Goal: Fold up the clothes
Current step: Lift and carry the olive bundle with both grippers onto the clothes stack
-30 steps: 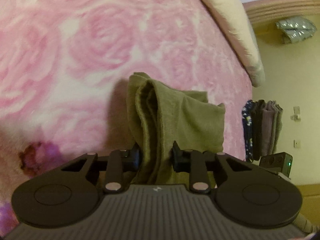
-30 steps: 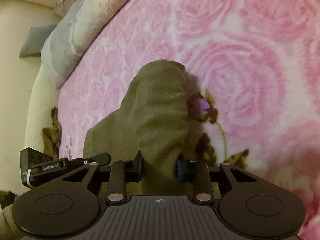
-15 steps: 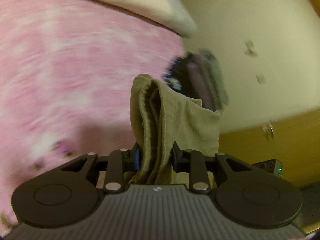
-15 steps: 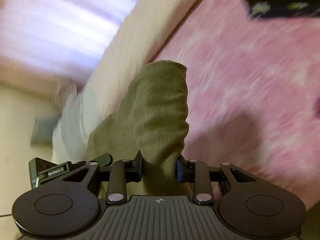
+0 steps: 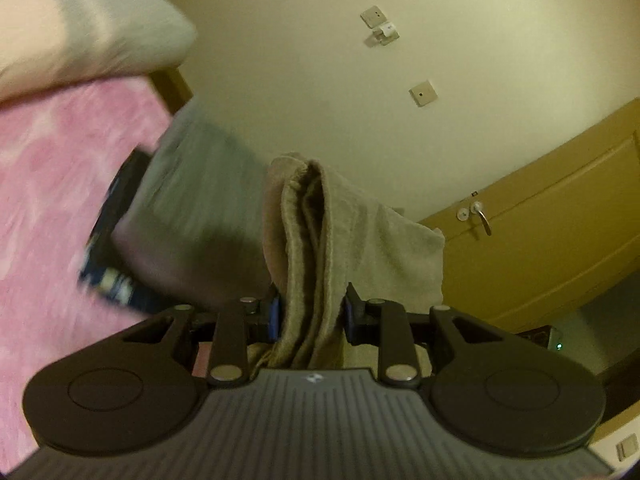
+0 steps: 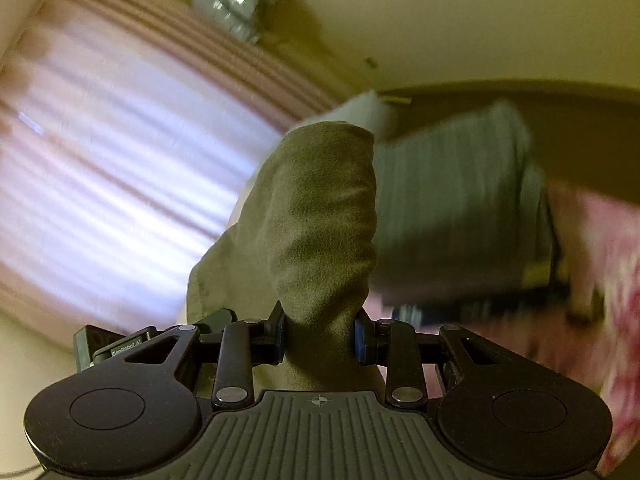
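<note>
Left wrist view: left hand-held gripper (image 5: pixel 310 314) clenched on a bunched edge of the olive-green fleece garment (image 5: pixel 320 248), whose stacked layers stand up between the pads and drape off to the right. Held clear of the pink rose-patterned bed cover (image 5: pixel 52 208), probably so the folded piece travels as one toward the blurred grey folded stack (image 5: pixel 192 216) (dark patterned item beneath). Cream wall with sockets behind.

Right wrist view: right hand-held gripper (image 6: pixel 320 338) likewise clamped on the same garment (image 6: pixel 324 216), a rounded, soft, matte fold rising ahead; two grips likely keep the folds from slipping. Pink curtain (image 6: pixel 120 140) left; grey stack right.
</note>
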A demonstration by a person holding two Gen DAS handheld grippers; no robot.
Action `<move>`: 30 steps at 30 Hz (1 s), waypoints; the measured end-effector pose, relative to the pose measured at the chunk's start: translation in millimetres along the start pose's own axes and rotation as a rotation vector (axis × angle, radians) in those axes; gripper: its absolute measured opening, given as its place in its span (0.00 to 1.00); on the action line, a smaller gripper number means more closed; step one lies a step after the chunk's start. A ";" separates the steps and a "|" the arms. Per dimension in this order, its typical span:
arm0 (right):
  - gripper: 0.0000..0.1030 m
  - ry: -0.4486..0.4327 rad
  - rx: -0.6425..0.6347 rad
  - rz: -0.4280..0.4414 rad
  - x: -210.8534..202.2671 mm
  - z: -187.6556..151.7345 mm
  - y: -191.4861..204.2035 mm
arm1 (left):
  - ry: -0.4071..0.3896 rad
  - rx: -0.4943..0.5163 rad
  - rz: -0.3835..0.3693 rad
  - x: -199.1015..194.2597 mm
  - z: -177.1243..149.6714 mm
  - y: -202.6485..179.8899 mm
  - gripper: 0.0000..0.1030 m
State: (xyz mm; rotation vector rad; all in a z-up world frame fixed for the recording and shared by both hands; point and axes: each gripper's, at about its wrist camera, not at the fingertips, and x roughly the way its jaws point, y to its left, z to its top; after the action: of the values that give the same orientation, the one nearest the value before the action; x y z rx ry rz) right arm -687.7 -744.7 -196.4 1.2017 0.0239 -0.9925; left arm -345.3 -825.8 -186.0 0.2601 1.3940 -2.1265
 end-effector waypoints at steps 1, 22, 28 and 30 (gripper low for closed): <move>0.29 -0.006 0.009 -0.002 5.7 18.3 -4.3 | 0.007 0.010 0.005 16.3 19.2 -2.9 0.23; 0.33 0.134 0.231 -0.112 130.3 147.4 -114.7 | 0.156 -0.049 0.139 152.9 119.1 79.8 0.25; 0.58 0.061 0.185 -0.174 118.3 144.7 -109.1 | 0.076 -0.049 0.190 127.6 120.9 82.9 0.28; 0.58 -0.023 0.090 -0.237 102.2 136.0 -91.2 | 0.009 -0.036 0.228 110.5 122.8 76.2 0.28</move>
State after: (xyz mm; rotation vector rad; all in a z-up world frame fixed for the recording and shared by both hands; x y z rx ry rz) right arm -749.5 -915.9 -260.9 1.2903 0.1064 -1.2246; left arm -374.5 -996.4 -242.0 0.3952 1.3383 -1.9143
